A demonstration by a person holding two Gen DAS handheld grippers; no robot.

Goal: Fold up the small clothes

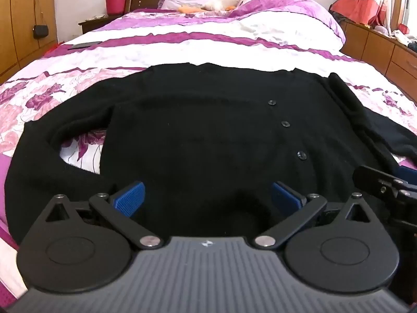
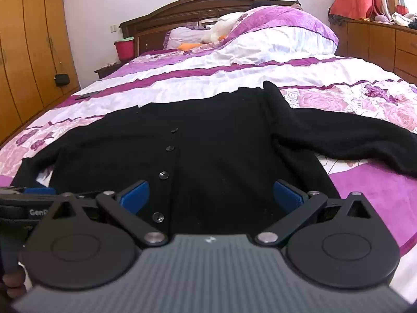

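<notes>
A black buttoned cardigan (image 1: 198,135) lies flat on the bed, front up, sleeves spread to both sides; it also shows in the right wrist view (image 2: 221,156). My left gripper (image 1: 208,198) is open, its blue pads wide apart over the garment's near hem, left of the button row. My right gripper (image 2: 212,194) is open over the near hem, right of the buttons. The right gripper shows at the right edge of the left wrist view (image 1: 385,185); the left gripper shows at the left edge of the right wrist view (image 2: 28,203). Neither holds cloth.
The bed has a pink, purple and white floral quilt (image 1: 182,47) with pillows (image 1: 273,7) and a plush toy at the head. A dark phone (image 1: 83,44) lies on the quilt at far left. Wooden wardrobes stand left, drawers (image 1: 391,52) right, a red bucket (image 1: 114,2) by the headboard.
</notes>
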